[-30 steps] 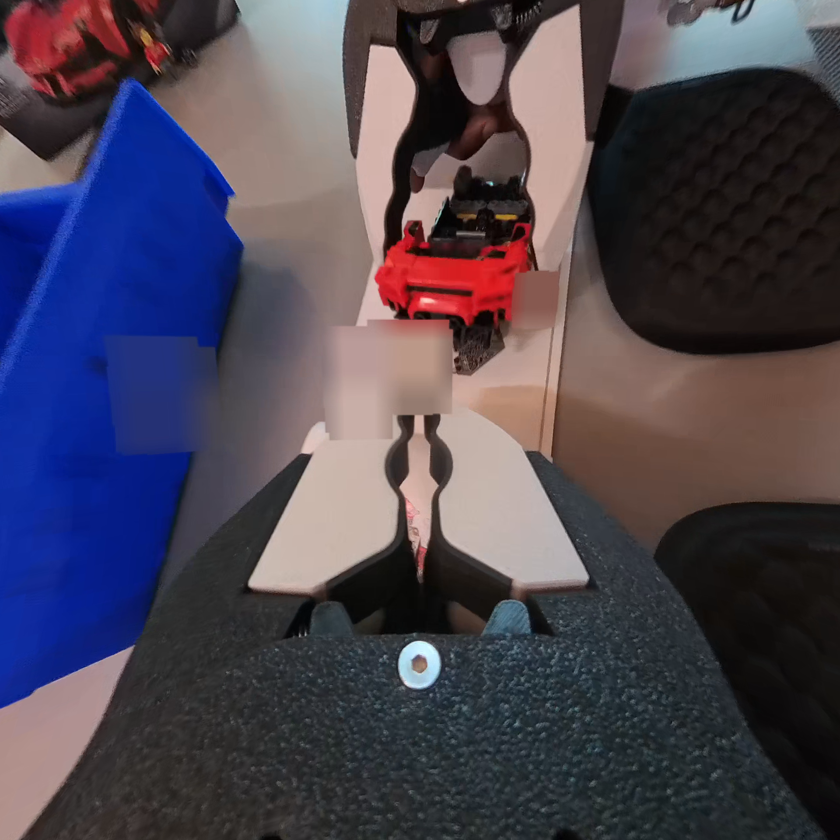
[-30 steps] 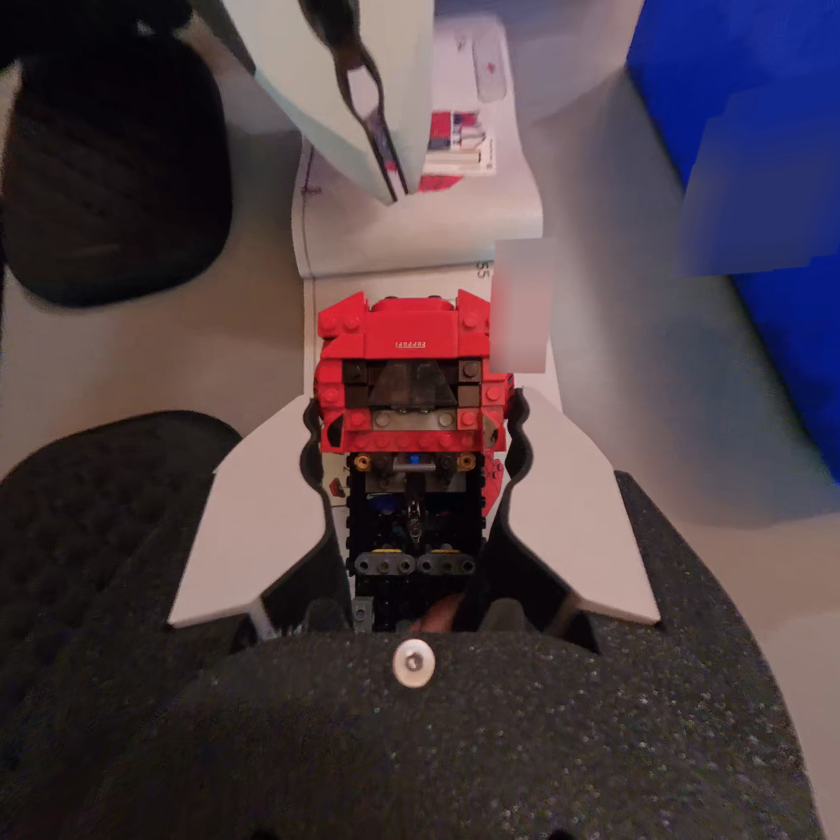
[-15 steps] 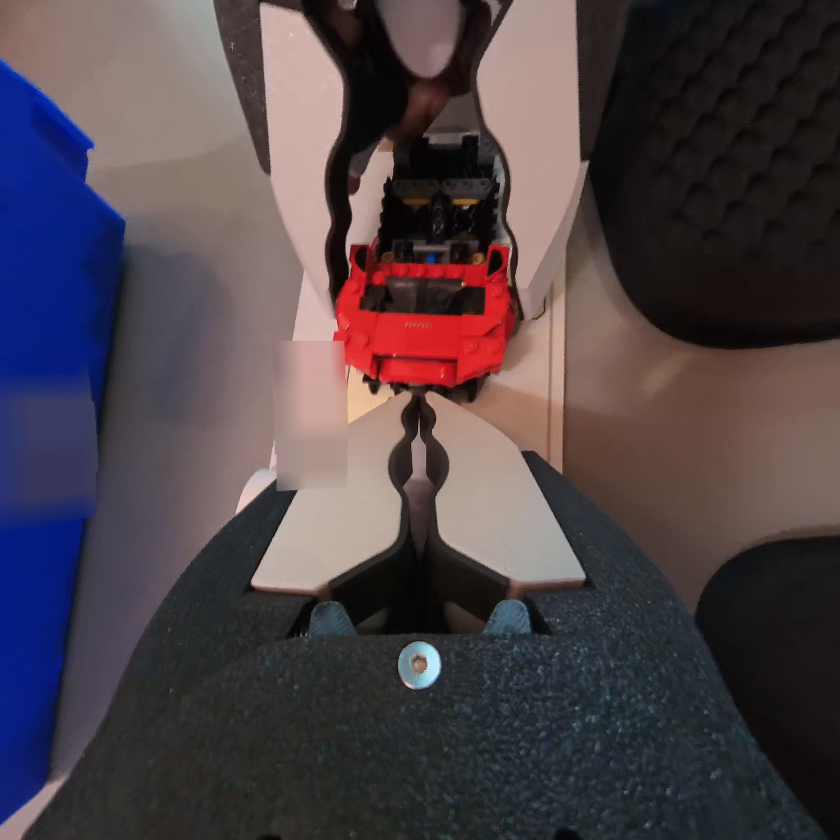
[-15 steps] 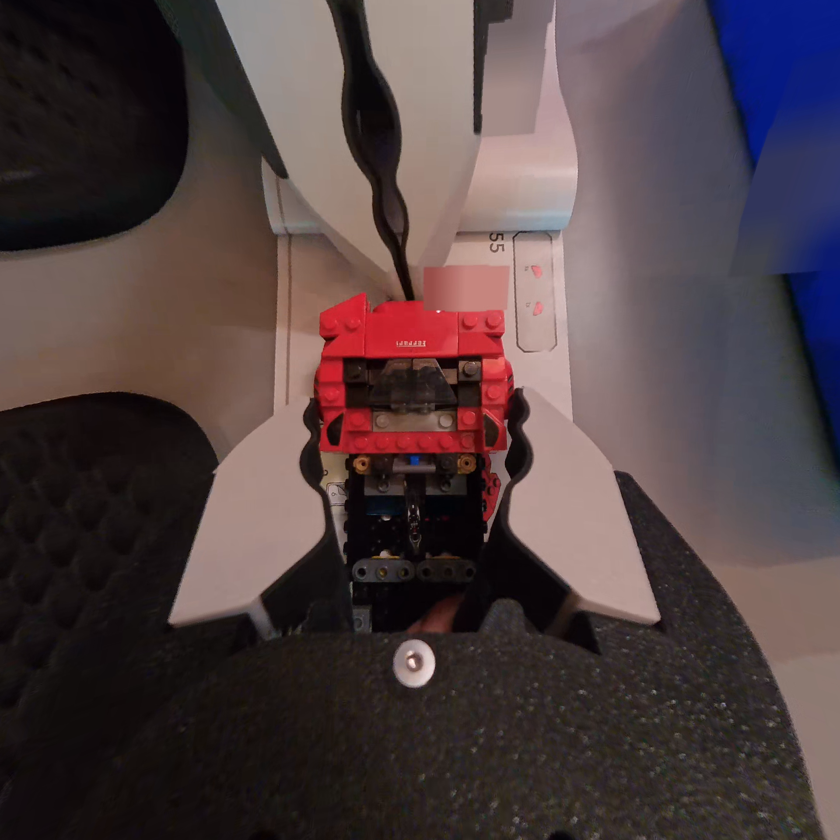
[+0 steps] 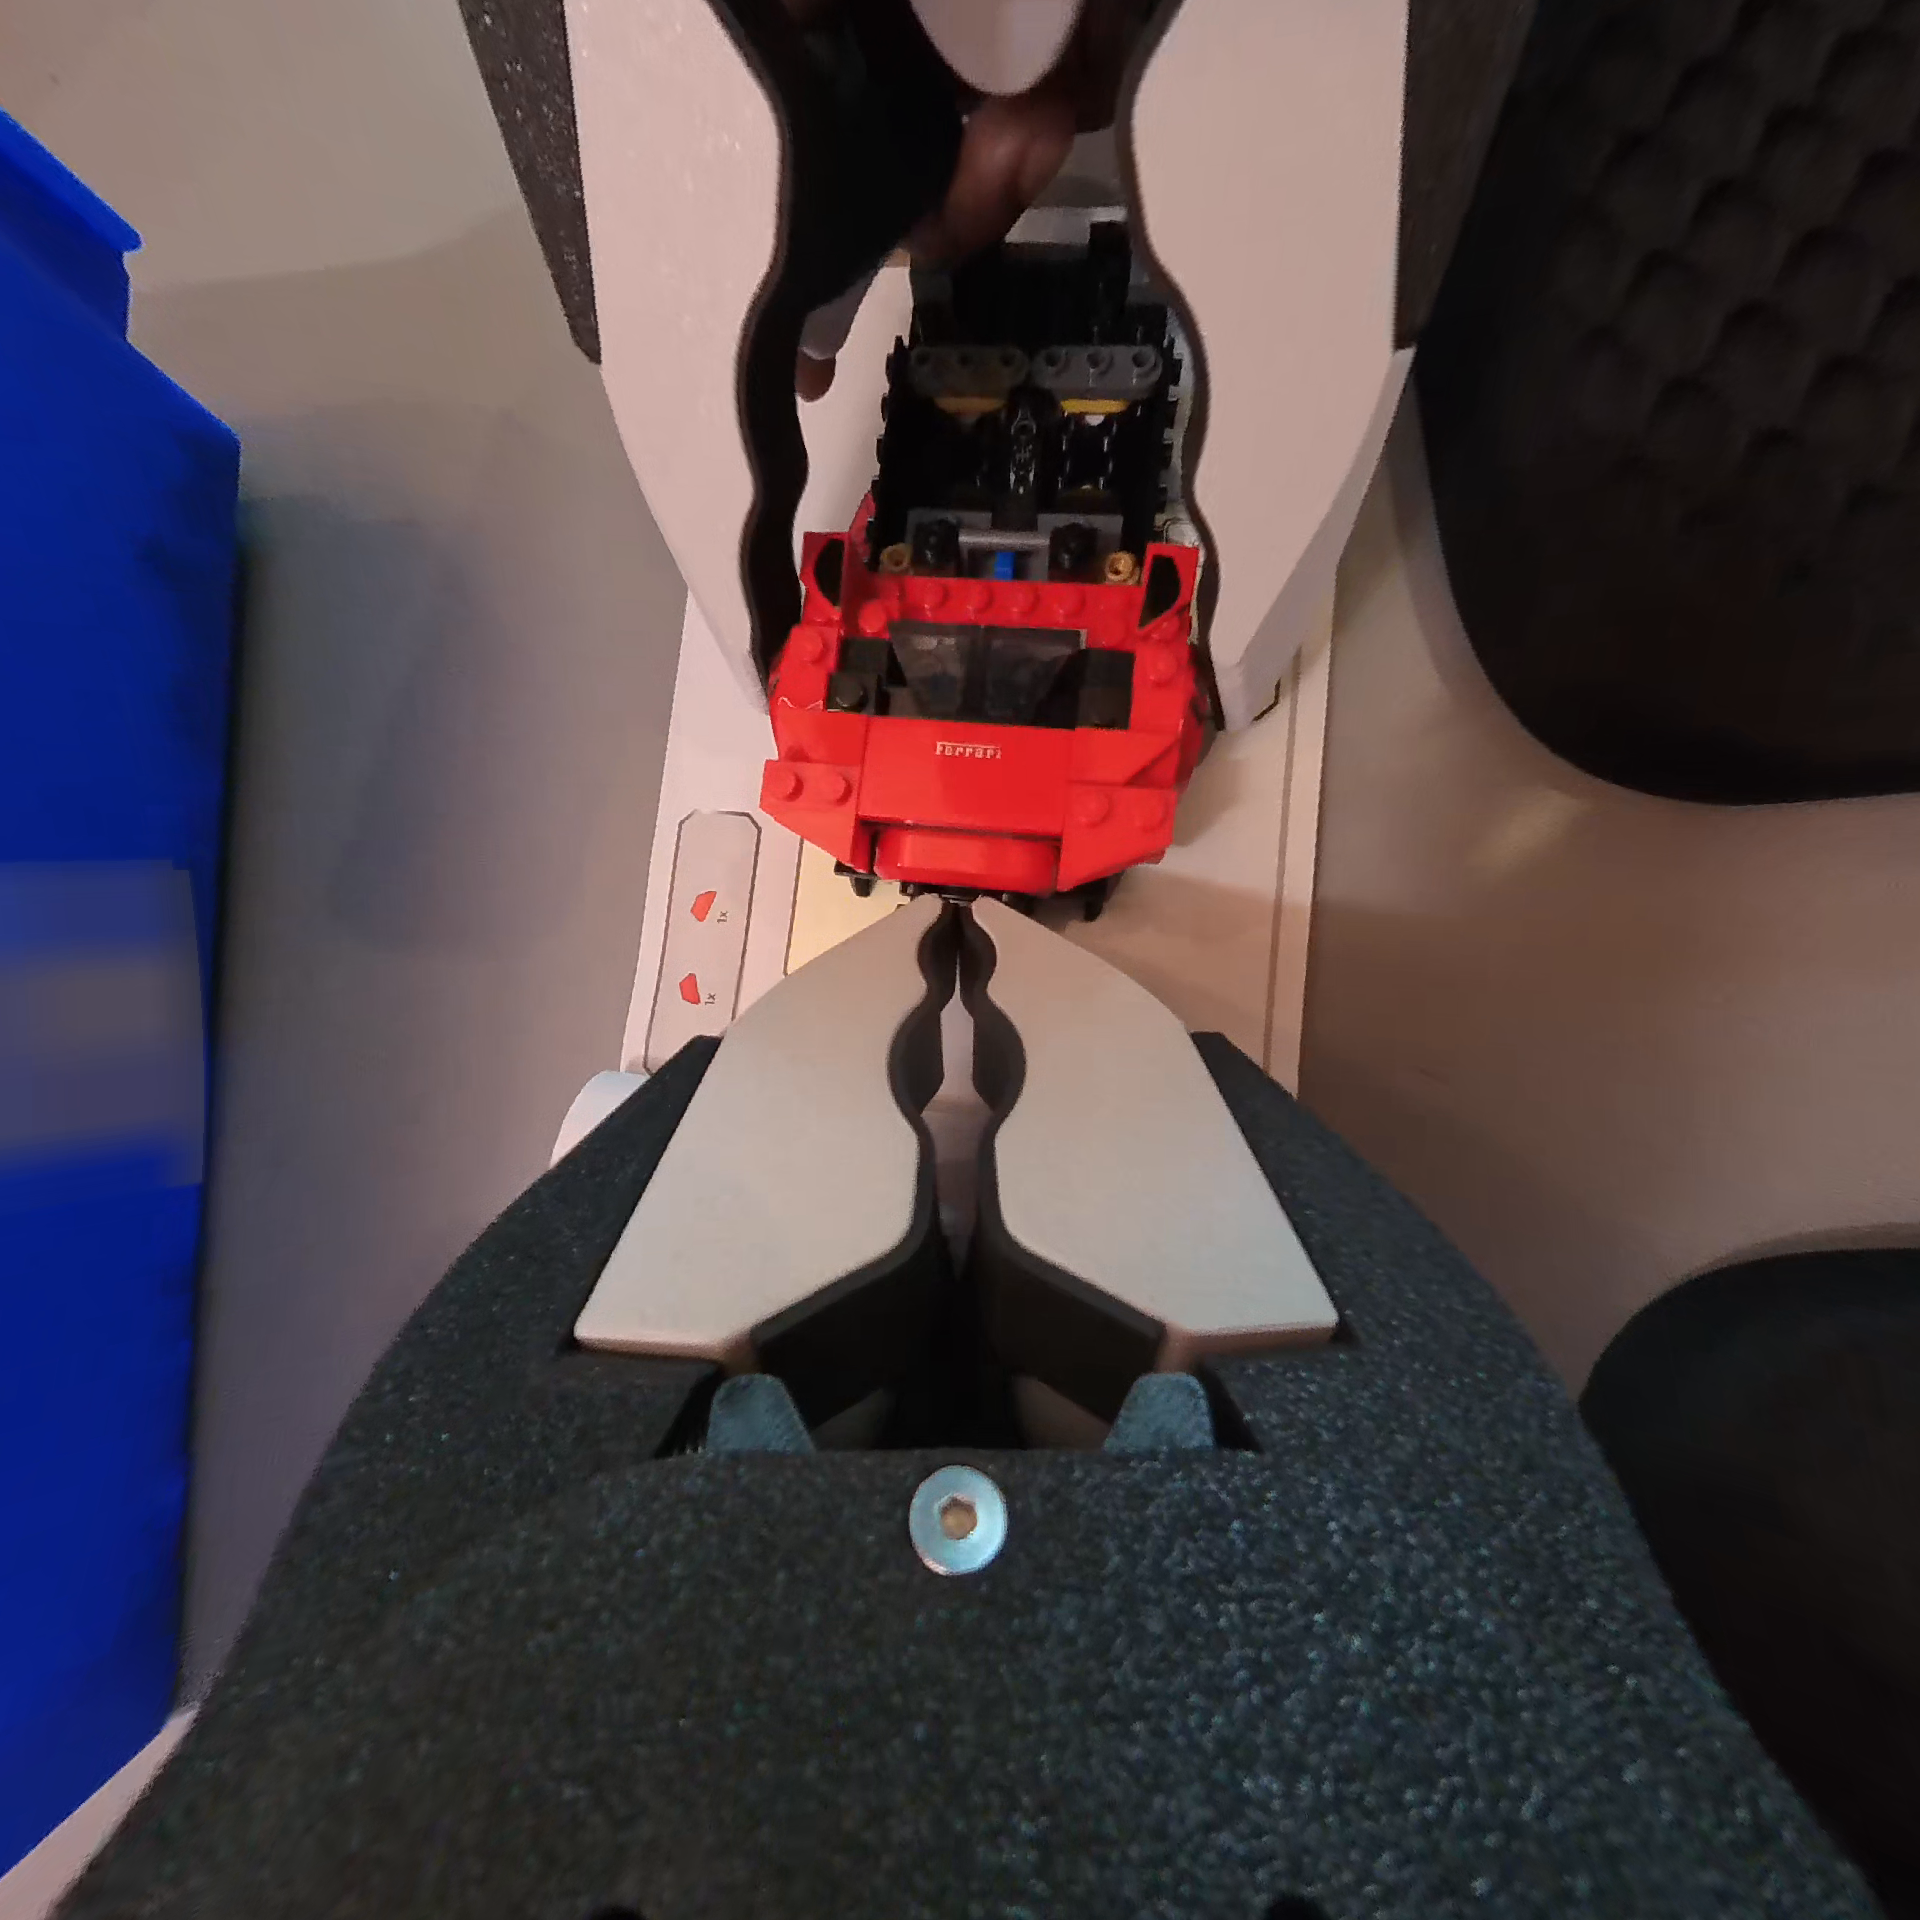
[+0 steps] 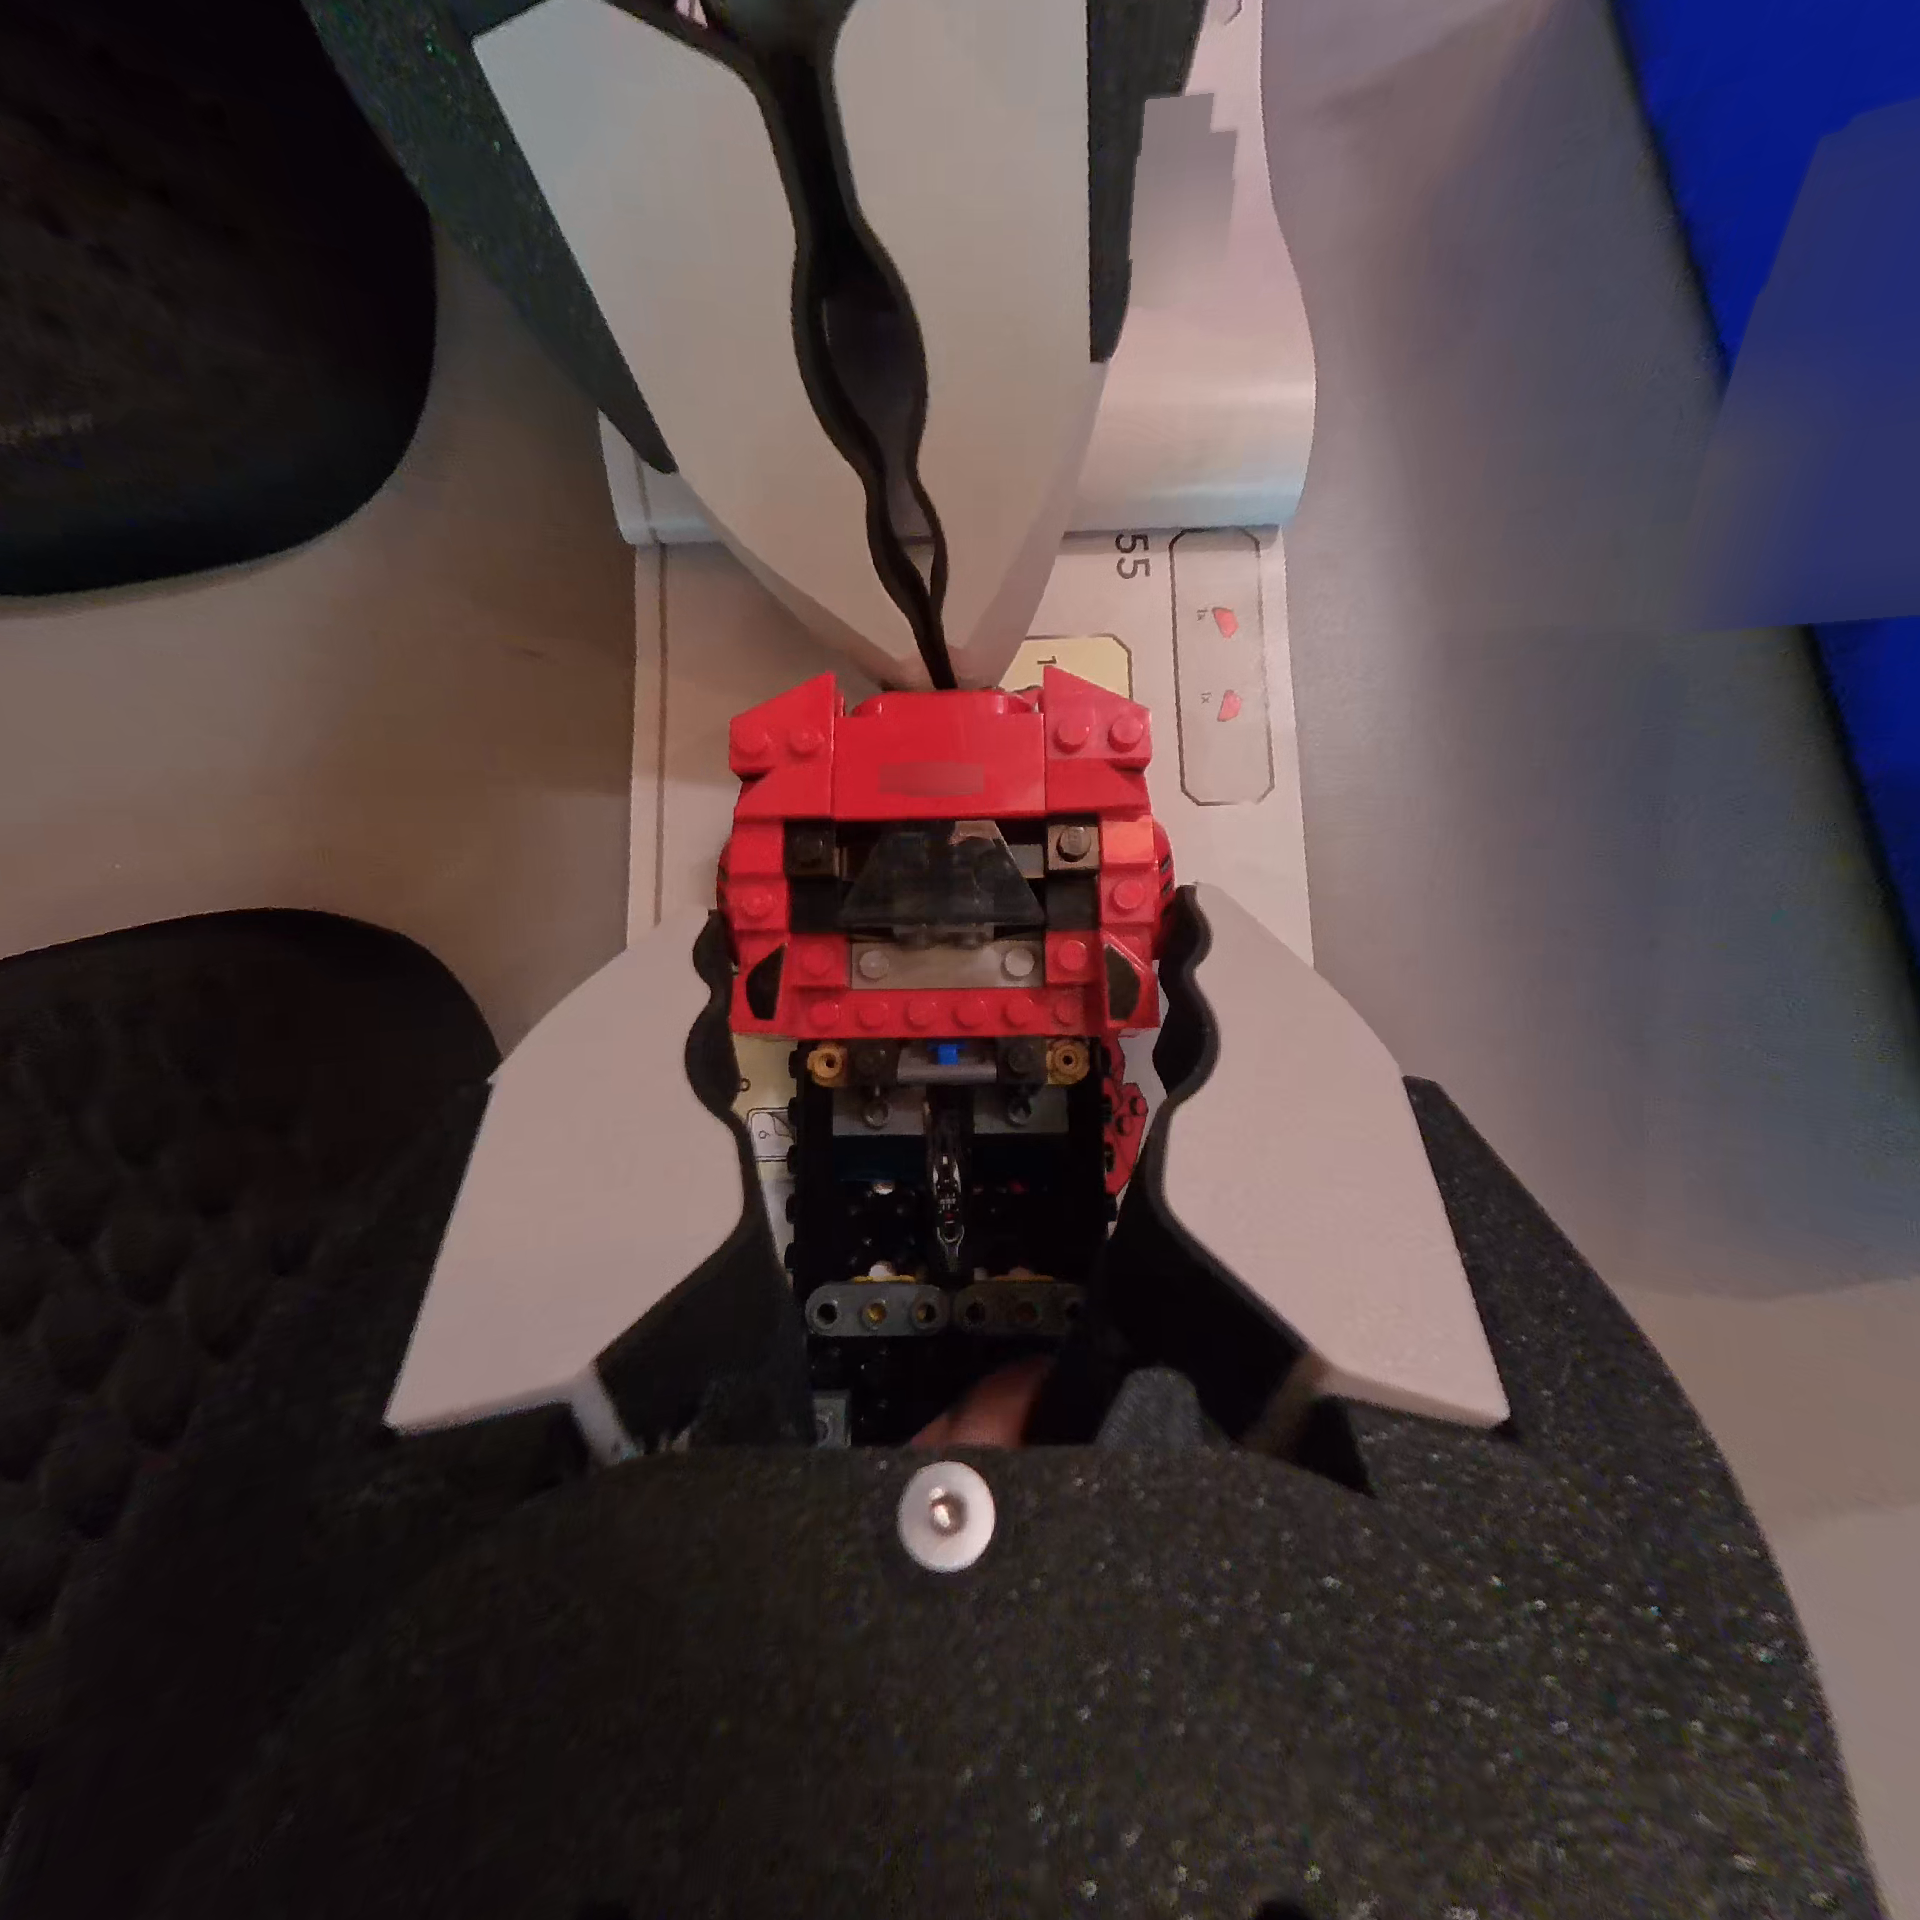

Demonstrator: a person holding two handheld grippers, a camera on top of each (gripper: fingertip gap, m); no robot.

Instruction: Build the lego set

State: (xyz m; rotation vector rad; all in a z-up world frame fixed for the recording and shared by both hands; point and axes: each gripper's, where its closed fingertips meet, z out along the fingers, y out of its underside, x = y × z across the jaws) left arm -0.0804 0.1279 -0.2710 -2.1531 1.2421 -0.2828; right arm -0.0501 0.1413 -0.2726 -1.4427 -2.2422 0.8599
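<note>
At far left of the left wrist view, a blue bin point(image 5: 94, 727) on the pale table point(image 5: 1455, 987). Toward the middle, an open instruction booklet point(image 5: 717, 727) lying flat, and over it the lego car point(image 5: 977, 748): red studded bodywork around a dark sloped windscreen, black open frame behind with grey beams and small yellow and blue pins, no wheels visible. Left tool point(image 5: 954, 909) pinched nearly closed, tips right at the low edge of the car's red end; whether a small piece sits between them, cannot tell. Right tool point(image 6: 940, 997) spread wide and clamping the car by its two sides, black frame lying back between the fingers. At right in the left wrist view, two black quilted cushions point(image 5: 1683, 416), one far and one near, well apart from the car.
</note>
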